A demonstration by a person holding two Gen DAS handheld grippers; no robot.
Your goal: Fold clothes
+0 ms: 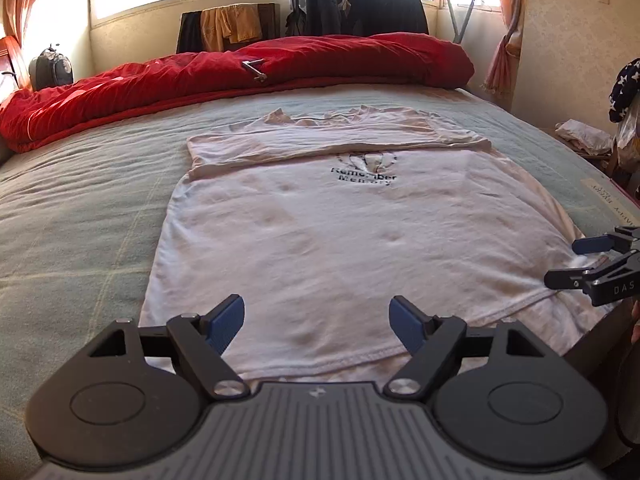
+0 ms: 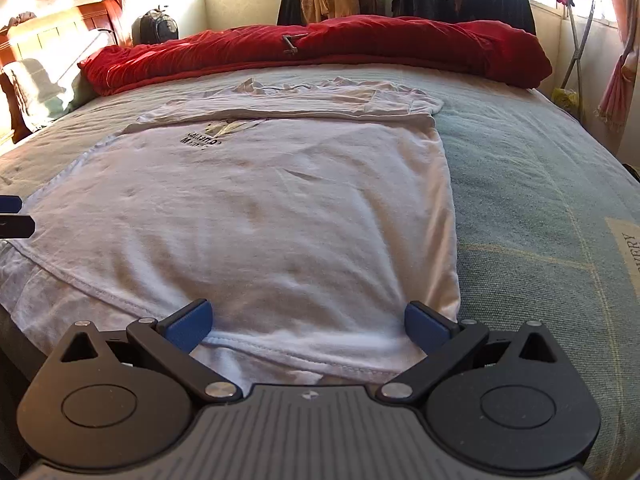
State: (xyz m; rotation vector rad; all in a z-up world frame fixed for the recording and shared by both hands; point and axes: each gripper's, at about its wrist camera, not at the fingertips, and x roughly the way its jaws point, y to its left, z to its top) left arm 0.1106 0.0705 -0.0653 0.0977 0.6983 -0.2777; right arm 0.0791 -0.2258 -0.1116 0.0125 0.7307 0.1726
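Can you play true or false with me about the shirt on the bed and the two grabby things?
1. The white T-shirt lies spread out on the bed. True.
2. The left gripper is squeezing the shirt's bottom edge. False: its jaws stand open over the hem and pinch nothing.
3. The top part of the shirt, with the sleeves, is folded down across the chest. True.
4. The red quilt covers the shirt. False: it is bunched up at the far side of the bed, beyond the shirt.
5. The right gripper is shut tight. False: its jaws are wide open above the hem.
6. Dark clothes hang on a rack by the window. True.
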